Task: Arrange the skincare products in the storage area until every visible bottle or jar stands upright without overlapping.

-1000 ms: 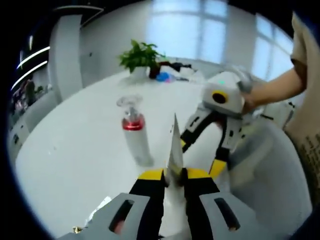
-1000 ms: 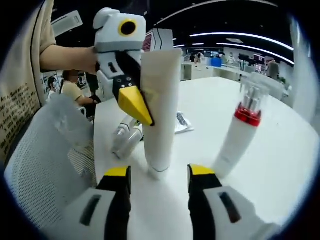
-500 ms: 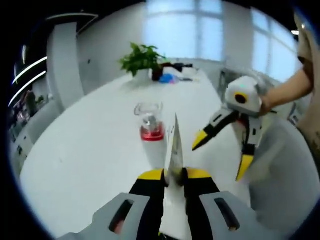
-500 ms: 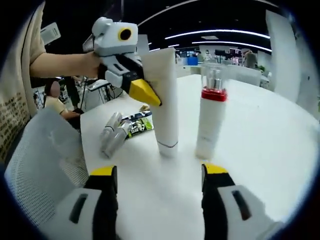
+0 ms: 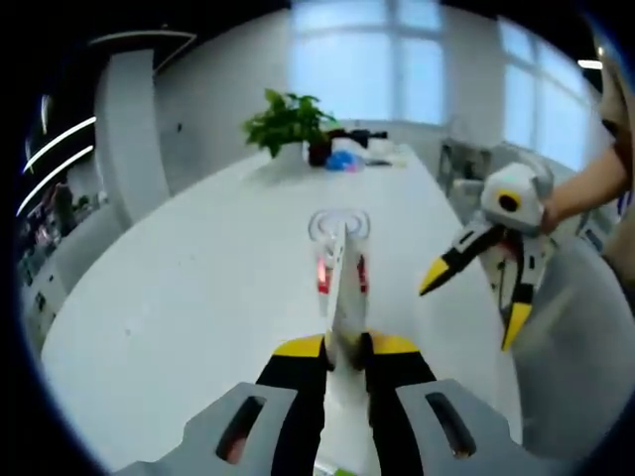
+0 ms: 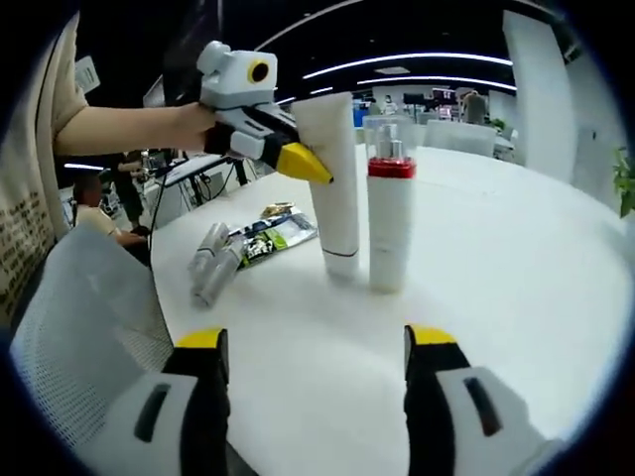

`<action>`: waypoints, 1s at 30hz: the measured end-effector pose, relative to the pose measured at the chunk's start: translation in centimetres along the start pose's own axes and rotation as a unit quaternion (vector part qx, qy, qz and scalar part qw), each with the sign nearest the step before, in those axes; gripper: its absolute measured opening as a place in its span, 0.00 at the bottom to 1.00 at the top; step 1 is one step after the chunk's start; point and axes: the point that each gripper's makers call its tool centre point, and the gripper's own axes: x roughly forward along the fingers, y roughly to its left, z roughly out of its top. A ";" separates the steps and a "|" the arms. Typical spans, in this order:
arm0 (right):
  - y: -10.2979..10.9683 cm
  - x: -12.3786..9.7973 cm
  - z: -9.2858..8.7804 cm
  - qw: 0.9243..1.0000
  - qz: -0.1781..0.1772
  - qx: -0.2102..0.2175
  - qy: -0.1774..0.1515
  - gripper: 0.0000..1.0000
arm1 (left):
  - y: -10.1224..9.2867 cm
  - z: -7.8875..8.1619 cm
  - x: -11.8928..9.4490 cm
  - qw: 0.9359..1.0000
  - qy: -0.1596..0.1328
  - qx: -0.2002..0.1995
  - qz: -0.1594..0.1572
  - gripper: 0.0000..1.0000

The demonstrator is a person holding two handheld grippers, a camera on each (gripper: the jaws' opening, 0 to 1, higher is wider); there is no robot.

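White table: tube upright, cap down, clamped by left gripper; pump bottle upright just right; right gripper released.

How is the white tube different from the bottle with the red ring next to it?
The white tube is plain with a flat, wide top; the bottle has a red band and a clear cap. The tube is pinched near its top by the left gripper; nothing grips the bottle. The tube narrows toward its base; the bottle's sides run straight. Both are white and stand upright, side by side, on the white table.
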 end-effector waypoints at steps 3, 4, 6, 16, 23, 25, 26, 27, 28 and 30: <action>-0.1 -0.1 0.0 1.000 -0.006 0.008 -0.004 0.73 | 0.6 0.1 0.1 1.000 -0.002 0.002 -0.001 0.10; -0.1 -0.2 0.0 1.000 -0.009 0.010 -0.005 0.73 | 1.0 0.1 0.2 1.000 -0.002 0.002 -0.002 0.10; -0.1 -0.2 0.0 1.000 -0.012 0.015 -0.007 0.73 | 0.8 0.2 0.3 1.000 -0.003 0.003 -0.002 0.10; 0.0 -0.5 -0.5 1.000 -0.017 0.024 -0.007 0.73 | 0.6 0.6 0.5 1.000 -0.005 0.005 -0.006 0.10; 0.2 -0.6 -0.6 0.999 -0.020 0.026 -0.006 0.74 | 0.4 0.6 0.4 1.000 -0.004 0.002 -0.010 0.12; 0.2 -0.7 -0.5 0.999 -0.020 0.026 -0.005 0.75 | 0.4 0.7 0.4 1.000 -0.007 -0.008 -0.011 0.13; 0.2 -0.7 -0.5 0.999 -0.020 0.025 -0.004 0.75 | 0.3 0.7 0.3 1.000 -0.010 -0.014 -0.015 0.14; 0.2 -0.6 -0.5 1.000 -0.020 0.024 -0.004 0.75 | 0.2 0.7 0.3 1.000 -0.010 -0.017 -0.016 0.17; 0.2 -0.7 -0.3 1.000 -0.020 0.022 -0.004 0.75 | 0.3 0.7 0.2 1.000 -0.008 -0.018 -0.013 0.20; 0.2 -0.7 -0.1 1.000 -0.020 0.020 -0.004 0.75 | 0.4 0.6 0.1 1.000 -0.008 -0.018 -0.012 0.24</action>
